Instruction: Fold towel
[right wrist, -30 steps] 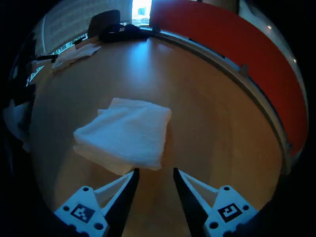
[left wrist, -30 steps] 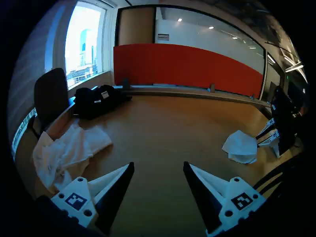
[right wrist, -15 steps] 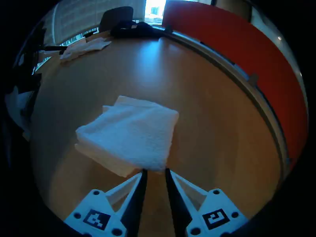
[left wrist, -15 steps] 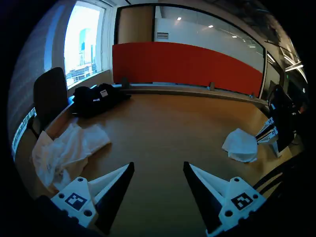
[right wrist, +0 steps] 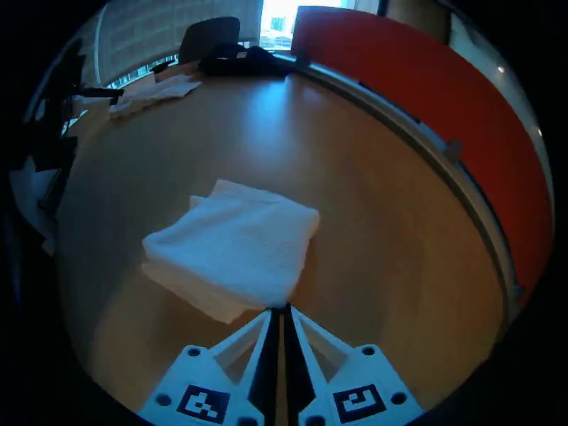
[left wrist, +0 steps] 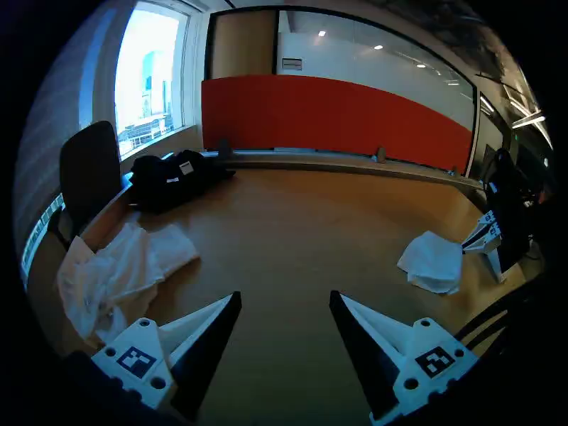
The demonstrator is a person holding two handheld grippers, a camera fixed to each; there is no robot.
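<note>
Folded towel (right wrist: 234, 255): it is laid flat on the table (right wrist: 383, 213) as a thick square of several layers, with one corner turned toward the right gripper.
Right gripper (right wrist: 279, 310): its fingers are pressed together, and the tips are set right at the towel's near corner. Whether any cloth is nipped between them cannot be told.
Left gripper (left wrist: 285, 296): its fingers are spread wide with nothing between them. It is held well apart from the folded towel, which is seen far off toward the right of the left gripper view.
Key relation: the folded towel lies straight ahead of the right gripper, with its corner-to-corner line running away from the tips.
Nearer tool: the right gripper, by far.
Crumpled cloths (left wrist: 117, 273): these are heaped well apart from the folded towel, on the left gripper's side of the table.
Step judged: the folding looks nearly done. Any last adjustment at that corner is best made by the right gripper.
</note>
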